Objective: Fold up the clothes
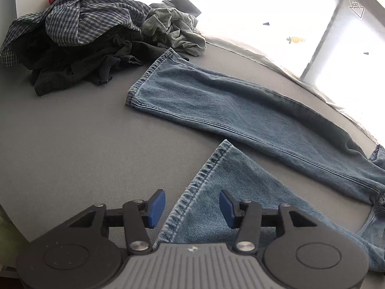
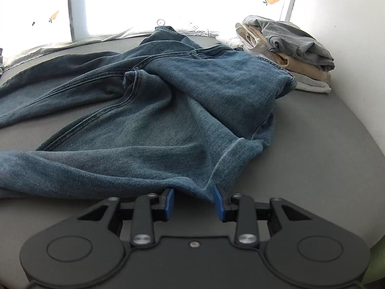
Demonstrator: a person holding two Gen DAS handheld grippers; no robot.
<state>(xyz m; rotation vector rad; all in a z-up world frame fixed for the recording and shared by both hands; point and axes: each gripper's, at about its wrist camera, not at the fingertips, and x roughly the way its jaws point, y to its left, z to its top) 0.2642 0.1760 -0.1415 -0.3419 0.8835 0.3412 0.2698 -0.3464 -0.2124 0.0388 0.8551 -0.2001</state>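
A pair of blue jeans [image 1: 252,110] lies spread on the grey table [image 1: 72,144]. In the left wrist view both legs stretch leftward, and the hem of the near leg [image 1: 192,187] lies between the blue pads of my left gripper [image 1: 192,208], which stands open without pressing on it. In the right wrist view the waist and seat of the jeans [image 2: 168,120] are rumpled. A fold of the waist edge reaches in between the pads of my right gripper [image 2: 195,202], which is open too, with its pads apart from the cloth.
A heap of unfolded clothes [image 1: 79,36], checked, dark, grey and red, sits at the table's far left. A stack of folded grey, tan and white garments [image 2: 288,55] stands at the far right by a white wall [image 2: 349,36]. Bright windows [image 2: 168,0] run behind the table.
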